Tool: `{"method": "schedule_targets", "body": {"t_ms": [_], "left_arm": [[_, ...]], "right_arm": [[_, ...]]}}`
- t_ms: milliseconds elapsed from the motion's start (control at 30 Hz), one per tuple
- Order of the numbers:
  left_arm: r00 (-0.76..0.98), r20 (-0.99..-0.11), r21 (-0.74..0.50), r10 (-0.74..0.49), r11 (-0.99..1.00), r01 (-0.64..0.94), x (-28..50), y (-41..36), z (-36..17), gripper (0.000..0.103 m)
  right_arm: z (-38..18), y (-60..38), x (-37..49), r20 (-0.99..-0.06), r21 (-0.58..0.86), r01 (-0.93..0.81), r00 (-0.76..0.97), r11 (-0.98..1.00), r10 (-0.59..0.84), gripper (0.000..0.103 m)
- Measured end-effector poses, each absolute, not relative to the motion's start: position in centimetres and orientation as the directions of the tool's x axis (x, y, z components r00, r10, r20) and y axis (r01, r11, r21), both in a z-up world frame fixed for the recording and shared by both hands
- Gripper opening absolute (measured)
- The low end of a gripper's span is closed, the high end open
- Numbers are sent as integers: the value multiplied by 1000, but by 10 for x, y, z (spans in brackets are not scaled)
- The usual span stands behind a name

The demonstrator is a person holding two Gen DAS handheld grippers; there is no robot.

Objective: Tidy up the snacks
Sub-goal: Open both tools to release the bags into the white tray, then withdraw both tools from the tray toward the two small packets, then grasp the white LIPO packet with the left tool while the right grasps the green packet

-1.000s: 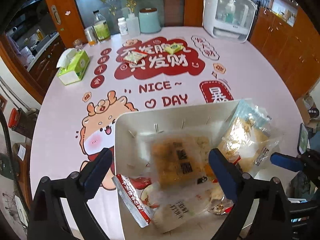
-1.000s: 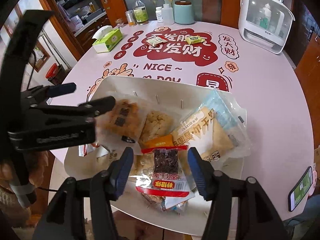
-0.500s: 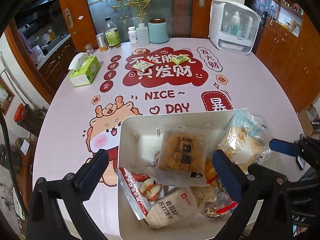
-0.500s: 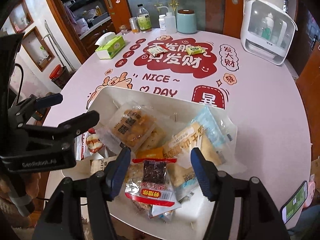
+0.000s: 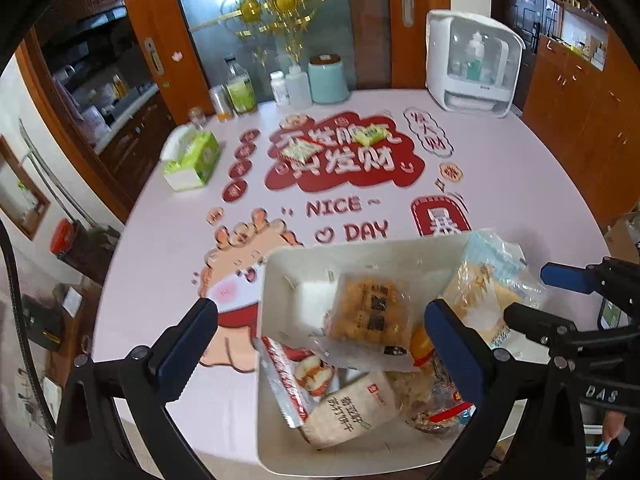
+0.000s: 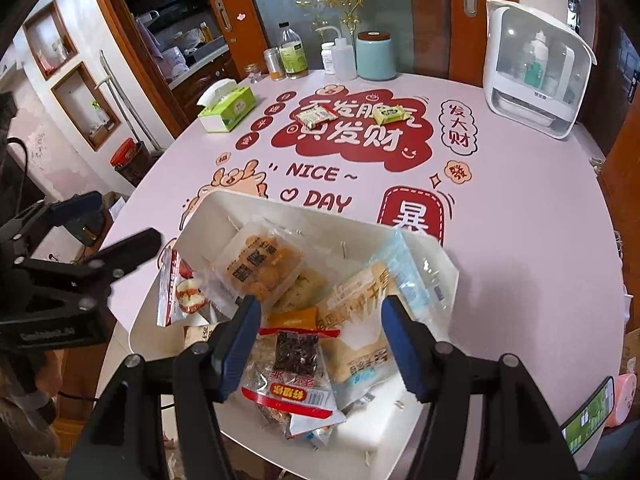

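Note:
A white bin (image 5: 276,292) (image 6: 200,216) sits at the near edge of the round table and holds several snack packets, among them a clear pack of golden puffs (image 5: 370,312) (image 6: 260,270) and a large cracker bag (image 5: 486,292) (image 6: 360,320). My left gripper (image 5: 320,332) is open and empty, raised above the bin's left half. My right gripper (image 6: 318,336) is open and empty above a red-edged dark snack pack (image 6: 294,364). Two small packets lie far back on the table: a red-striped one (image 5: 298,151) (image 6: 316,114) and a yellow-green one (image 5: 372,135) (image 6: 391,114).
A green tissue box (image 5: 192,158) (image 6: 228,108) stands at the back left. Bottles and a teal canister (image 5: 328,78) (image 6: 376,56) line the far edge. A white cabinet (image 5: 472,62) (image 6: 532,76) stands at the back right. A phone (image 6: 588,410) lies at the table's near right.
Both grippers have pulled up and back from the bin, so more of the table shows. The puff pack now lies loose in the bin. Both stay open.

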State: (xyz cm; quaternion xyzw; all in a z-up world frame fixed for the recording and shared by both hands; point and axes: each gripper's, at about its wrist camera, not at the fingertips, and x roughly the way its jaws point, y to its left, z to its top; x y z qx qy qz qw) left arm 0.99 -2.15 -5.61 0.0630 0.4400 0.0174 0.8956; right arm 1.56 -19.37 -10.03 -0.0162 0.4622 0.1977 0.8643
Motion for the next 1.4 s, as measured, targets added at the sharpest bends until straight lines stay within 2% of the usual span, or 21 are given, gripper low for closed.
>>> {"method": "schedule_targets", "body": {"t_ms": [133, 267, 500, 567, 700, 867, 967, 1100, 1300, 1400], "left_arm": [[670, -722, 222, 172, 975, -11, 6, -19, -26, 102], [742, -604, 362, 291, 930, -70, 4, -12, 19, 102], [810, -477, 436, 341, 892, -118, 30, 10, 98, 102], [817, -475, 433, 327, 895, -106, 47, 16, 114, 102], [811, -527, 404, 255, 915, -26, 95, 26, 136, 102], [801, -551, 432, 235, 901, 32, 183, 36, 148, 102], [769, -602, 411, 213, 909, 69, 242, 38, 138, 102], [693, -698, 374, 182, 917, 136, 337, 43, 91, 102], [527, -834, 313, 161, 925, 214, 444, 47, -33, 102], [430, -895, 245, 121, 938, 247, 470, 47, -96, 102]], "right_arm": [[-82, -203, 25, -788, 148, -358, 520, 922, 329, 63], [-53, -211, 41, -771, 120, -343, 559, 932, 305, 63], [20, -220, 87, -734, 69, -323, 624, 944, 267, 63], [36, -219, 103, -730, 66, -318, 631, 946, 263, 63], [71, -214, 146, -727, 50, -290, 645, 956, 234, 63], [105, -210, 210, -730, 73, -238, 649, 968, 214, 63], [110, -205, 257, -743, 63, -184, 647, 981, 170, 63], [83, -203, 331, -794, 70, -95, 598, 993, 113, 63], [-18, -200, 426, -886, 106, 31, 457, 994, 80, 63], [-79, -191, 455, -924, 138, 92, 371, 986, 95, 63]]}}
